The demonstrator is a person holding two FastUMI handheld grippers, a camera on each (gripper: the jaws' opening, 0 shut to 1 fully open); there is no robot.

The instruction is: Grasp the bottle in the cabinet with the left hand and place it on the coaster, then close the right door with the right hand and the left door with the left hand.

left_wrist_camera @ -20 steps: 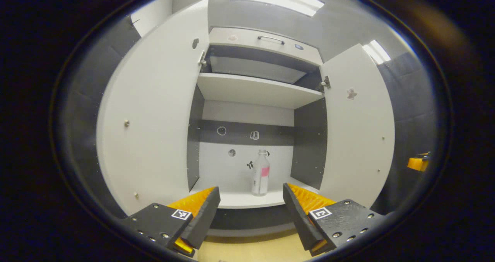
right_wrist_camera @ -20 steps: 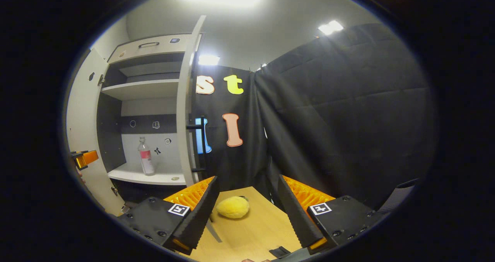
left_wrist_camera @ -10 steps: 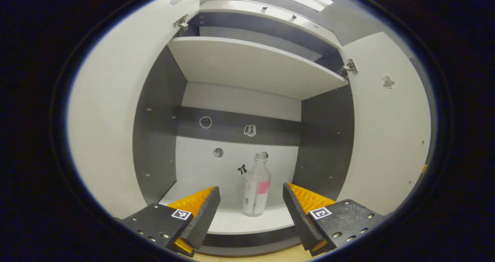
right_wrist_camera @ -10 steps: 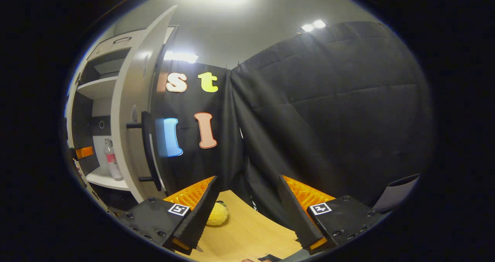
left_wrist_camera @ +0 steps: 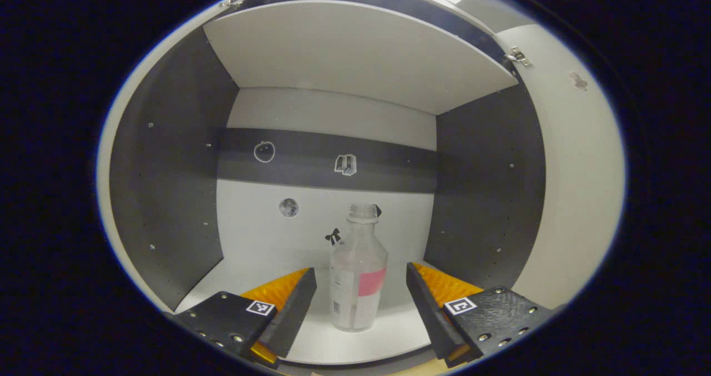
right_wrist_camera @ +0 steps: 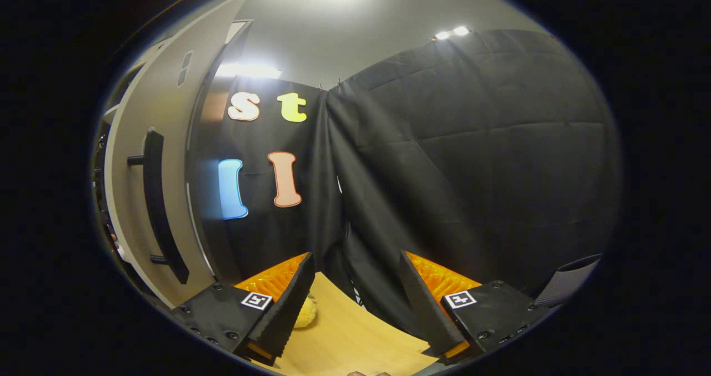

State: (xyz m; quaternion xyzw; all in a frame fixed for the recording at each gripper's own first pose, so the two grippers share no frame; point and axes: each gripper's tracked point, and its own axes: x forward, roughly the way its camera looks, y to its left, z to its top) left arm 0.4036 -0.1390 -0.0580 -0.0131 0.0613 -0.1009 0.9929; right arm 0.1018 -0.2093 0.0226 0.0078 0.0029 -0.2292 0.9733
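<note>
A clear bottle [left_wrist_camera: 358,276] with a pink label stands upright on the cabinet's lower shelf [left_wrist_camera: 333,342]. My left gripper [left_wrist_camera: 361,304] is open inside the cabinet mouth, its fingers to either side of the bottle's lower body with gaps on both sides. The inner face of the right door [left_wrist_camera: 577,187] shows at the right edge of the left gripper view. In the right gripper view my right gripper [right_wrist_camera: 355,304] is open with nothing between its fingers, low over a wooden table [right_wrist_camera: 355,342]. The right door's outer face [right_wrist_camera: 166,159] with its dark bar handle [right_wrist_camera: 158,204] stands to its left.
An upper shelf [left_wrist_camera: 361,54] roofs the compartment, and dark side walls [left_wrist_camera: 166,187] flank it. A yellow soft object [right_wrist_camera: 304,312] lies on the table behind my right gripper's left finger. Black cloth [right_wrist_camera: 472,170] hangs ahead of it.
My left gripper has moved forward into the cabinet, so the bottle now sits between its fingers. My right gripper has swung right, past the right door's edge, now facing its outer side.
</note>
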